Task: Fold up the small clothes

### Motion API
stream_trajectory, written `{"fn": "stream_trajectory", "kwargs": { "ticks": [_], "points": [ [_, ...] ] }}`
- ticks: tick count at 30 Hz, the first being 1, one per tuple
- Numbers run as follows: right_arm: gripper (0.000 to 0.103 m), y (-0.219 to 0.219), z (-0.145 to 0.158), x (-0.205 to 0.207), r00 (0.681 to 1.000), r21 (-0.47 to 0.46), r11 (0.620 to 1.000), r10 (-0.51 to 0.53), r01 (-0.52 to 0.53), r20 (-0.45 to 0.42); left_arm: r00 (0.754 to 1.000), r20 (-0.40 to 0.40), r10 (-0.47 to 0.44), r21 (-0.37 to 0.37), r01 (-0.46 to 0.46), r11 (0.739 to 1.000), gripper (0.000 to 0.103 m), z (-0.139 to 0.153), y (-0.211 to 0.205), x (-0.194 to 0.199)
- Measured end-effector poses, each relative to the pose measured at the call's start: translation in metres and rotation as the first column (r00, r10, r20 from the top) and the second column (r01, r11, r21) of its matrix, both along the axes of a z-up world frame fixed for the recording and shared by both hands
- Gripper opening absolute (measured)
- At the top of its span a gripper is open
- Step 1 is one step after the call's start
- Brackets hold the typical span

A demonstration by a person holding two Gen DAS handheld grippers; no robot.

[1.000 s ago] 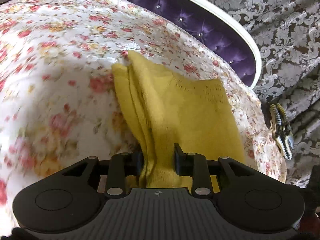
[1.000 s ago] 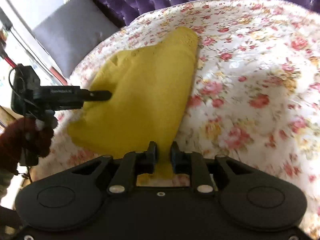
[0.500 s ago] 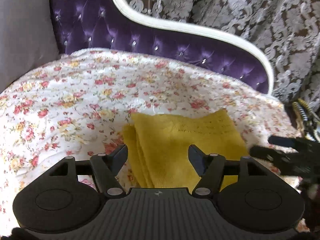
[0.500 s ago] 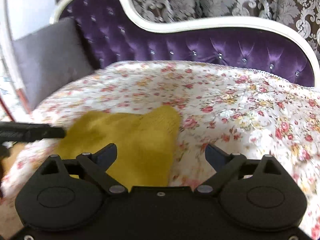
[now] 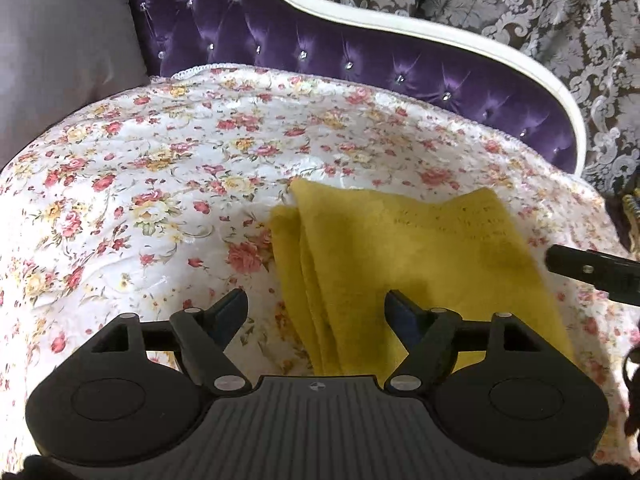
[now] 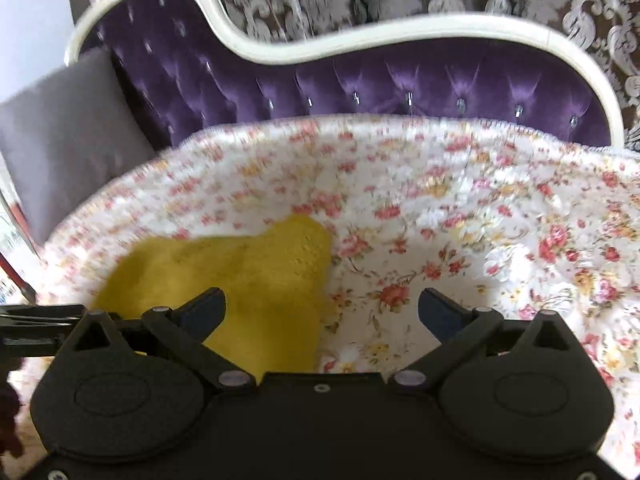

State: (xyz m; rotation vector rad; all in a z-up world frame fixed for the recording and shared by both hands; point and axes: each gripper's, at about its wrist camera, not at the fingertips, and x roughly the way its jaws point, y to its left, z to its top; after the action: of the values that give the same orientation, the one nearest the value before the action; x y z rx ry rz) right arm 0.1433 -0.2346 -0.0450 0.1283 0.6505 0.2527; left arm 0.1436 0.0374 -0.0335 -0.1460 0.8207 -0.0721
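A folded mustard-yellow knit garment (image 5: 400,248) lies flat on the floral sheet (image 5: 160,184); its stacked layer edges show along its left side. It also shows in the right wrist view (image 6: 248,272), blurred. My left gripper (image 5: 316,308) is open and empty, raised just above the garment's near left edge. My right gripper (image 6: 322,308) is open and empty, over the garment's right edge and the floral sheet (image 6: 480,208). The right gripper's finger tip (image 5: 592,270) shows at the right edge of the left wrist view; the left gripper's finger (image 6: 40,314) shows at the left of the right wrist view.
The sheet covers a purple tufted sofa (image 5: 320,52) with a cream frame (image 6: 400,30). A grey cushion (image 5: 60,48) stands at the left end. Patterned grey curtains (image 5: 540,8) hang behind. A striped object (image 5: 634,208) sits past the sheet's right edge.
Both grippers were shut on the garment's near edge one second ago. Both have let go, opened wide and pulled back and up. The garment now lies folded on the sheet.
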Motion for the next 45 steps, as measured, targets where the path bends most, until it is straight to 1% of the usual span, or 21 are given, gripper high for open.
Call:
{"fn": "stream_trajectory", "kwargs": {
  "ticks": [5, 12, 14, 17, 19, 21, 28, 33, 36, 38, 42, 45],
  "points": [
    [0.103, -0.002, 0.016, -0.029, 0.999, 0.033, 0.999, -0.005, 0.003, 0.042, 0.999, 0.034, 0.019, -0.002, -0.019, 1.000, 0.076, 0.014, -0.004, -0.016],
    [0.103, -0.005, 0.027, -0.056, 0.998, 0.074, 0.997, -0.013, 0.008, 0.066, 0.996, 0.073, 0.049, 0.049, -0.053, 0.997, 0.077, 0.033, -0.013, -0.039],
    [0.103, -0.005, 0.030, -0.065, 0.997, 0.080, 0.997, -0.014, 0.008, 0.073, 0.996, 0.067, 0.064, 0.082, -0.070, 0.994, 0.077, 0.036, -0.018, -0.046],
    [0.103, -0.002, 0.032, -0.077, 0.997, 0.076, 0.997, -0.009, 0.003, 0.072, 0.992, 0.062, 0.107, 0.161, -0.116, 0.980, 0.076, 0.041, -0.028, -0.059],
    [0.103, 0.000, 0.031, -0.082, 0.999, 0.068, 0.998, -0.006, 0.003, 0.050, 0.989, 0.057, 0.136, 0.208, -0.145, 0.967, 0.076, 0.044, -0.034, -0.067],
    [0.103, 0.002, 0.030, -0.088, 0.999, 0.068, 0.998, -0.007, 0.005, 0.037, 0.987, 0.058, 0.150, 0.233, -0.160, 0.959, 0.076, 0.047, -0.038, -0.075],
    [0.103, 0.005, 0.028, -0.109, 0.999, 0.085, 0.996, -0.013, 0.009, 0.040, 0.993, 0.063, 0.104, 0.211, -0.115, 0.971, 0.076, 0.050, -0.048, -0.102],
    [0.103, 0.010, 0.026, -0.122, 1.000, 0.046, 0.999, -0.014, 0.012, 0.028, 0.994, 0.066, 0.084, 0.201, -0.096, 0.975, 0.076, 0.047, -0.054, -0.117],
    [0.103, 0.014, 0.023, -0.128, 1.000, 0.011, 1.000, -0.009, 0.009, 0.021, 0.993, 0.071, 0.096, 0.228, -0.110, 0.967, 0.076, 0.043, -0.057, -0.123],
    [0.103, 0.016, 0.020, -0.131, 1.000, -0.006, 1.000, -0.006, 0.006, 0.019, 0.993, 0.062, 0.101, 0.230, -0.113, 0.967, 0.076, 0.039, -0.057, -0.124],
    [0.103, 0.018, 0.017, -0.135, 1.000, -0.024, 1.000, -0.008, 0.008, 0.014, 0.993, 0.018, 0.112, 0.187, -0.114, 0.976, 0.076, 0.031, -0.052, -0.126],
    [0.103, 0.017, 0.013, -0.136, 1.000, -0.029, 0.999, -0.014, 0.014, 0.006, 0.994, 0.000, 0.113, 0.177, -0.111, 0.978, 0.076, 0.026, -0.050, -0.127]
  ]
}}
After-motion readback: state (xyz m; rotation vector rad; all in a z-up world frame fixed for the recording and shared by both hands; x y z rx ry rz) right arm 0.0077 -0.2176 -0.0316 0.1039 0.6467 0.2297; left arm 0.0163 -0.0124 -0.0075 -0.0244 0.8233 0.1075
